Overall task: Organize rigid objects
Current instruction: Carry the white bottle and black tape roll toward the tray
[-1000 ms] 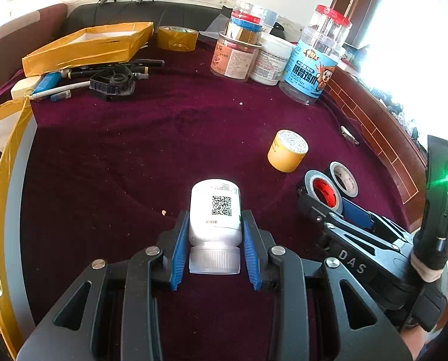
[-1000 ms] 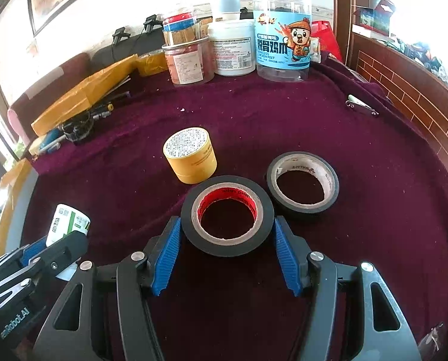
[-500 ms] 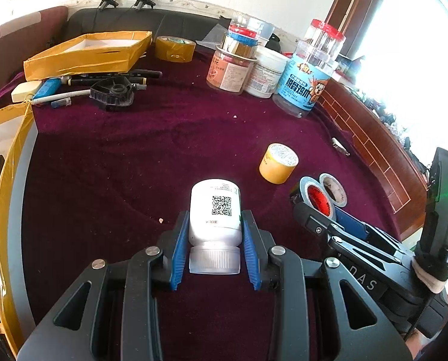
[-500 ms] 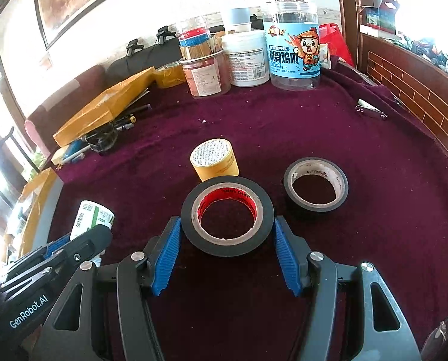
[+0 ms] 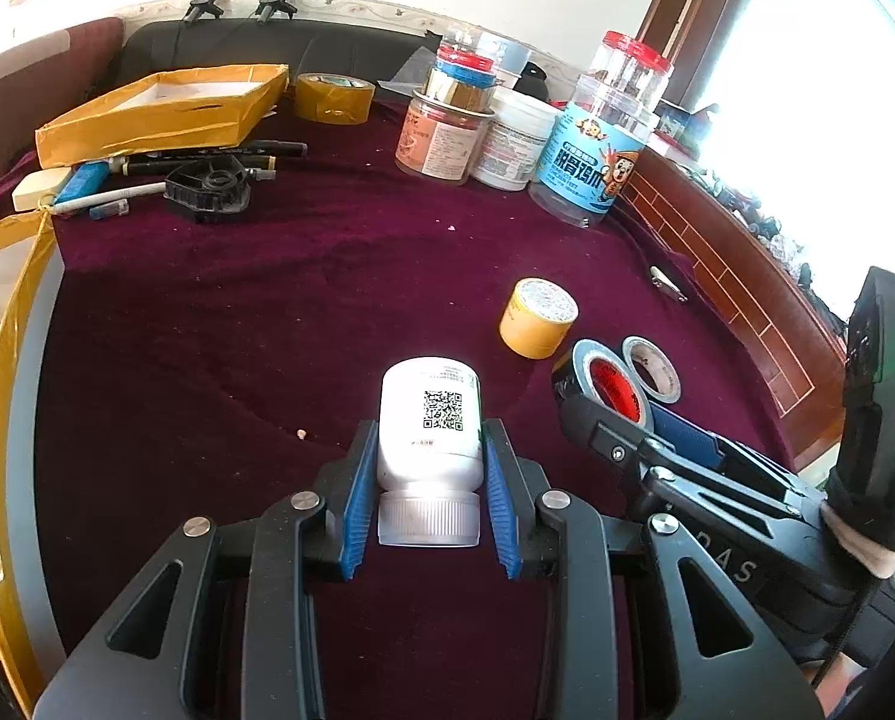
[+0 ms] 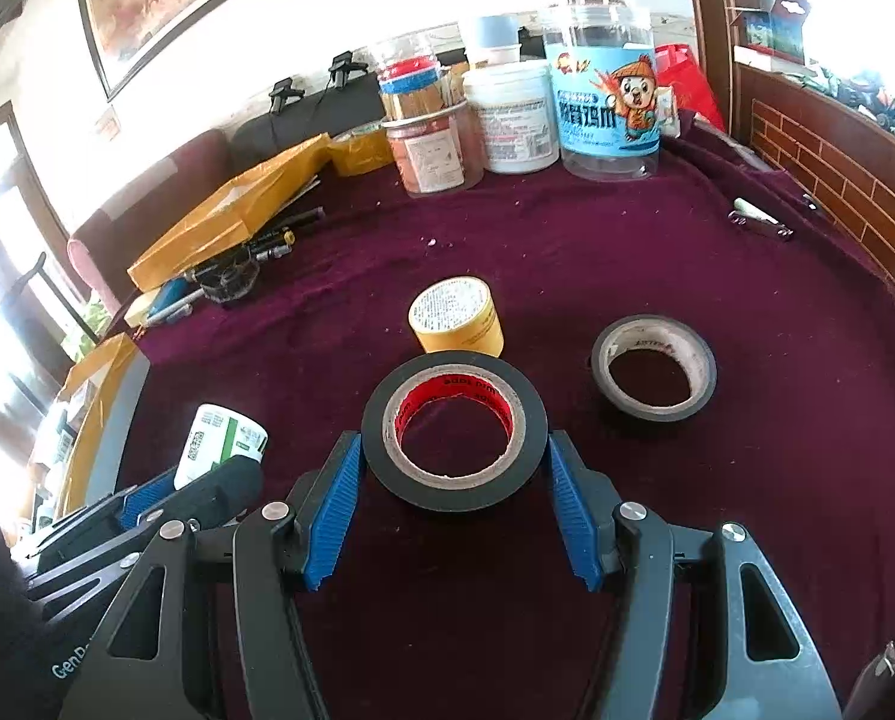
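A white pill bottle (image 5: 426, 384) with a QR label lies along my left gripper (image 5: 430, 429), cap toward the camera, and the blue pads are shut on its sides. It also shows at the left of the right wrist view as the bottle (image 6: 222, 438). My right gripper (image 6: 454, 444) is shut on a black tape roll with a red core (image 6: 381, 420), its pads on the roll's outer edge. From the left wrist view that roll (image 5: 612, 387) sits tilted at the gripper's tip. Both grippers hang side by side over the maroon cloth (image 5: 267, 330).
A small yellow roll (image 6: 456, 315) and a second black tape roll (image 6: 654, 366) rest just ahead. Jars (image 5: 597, 138) line the back. A yellow box (image 5: 159, 108), pens and a black dispenser (image 5: 210, 189) are at back left. A nail clipper (image 5: 666, 285) lies by the brick-patterned right rim.
The right gripper has tipped upward a little with the tape roll still in it, so more wall shows. The left gripper and its bottle have stayed put.
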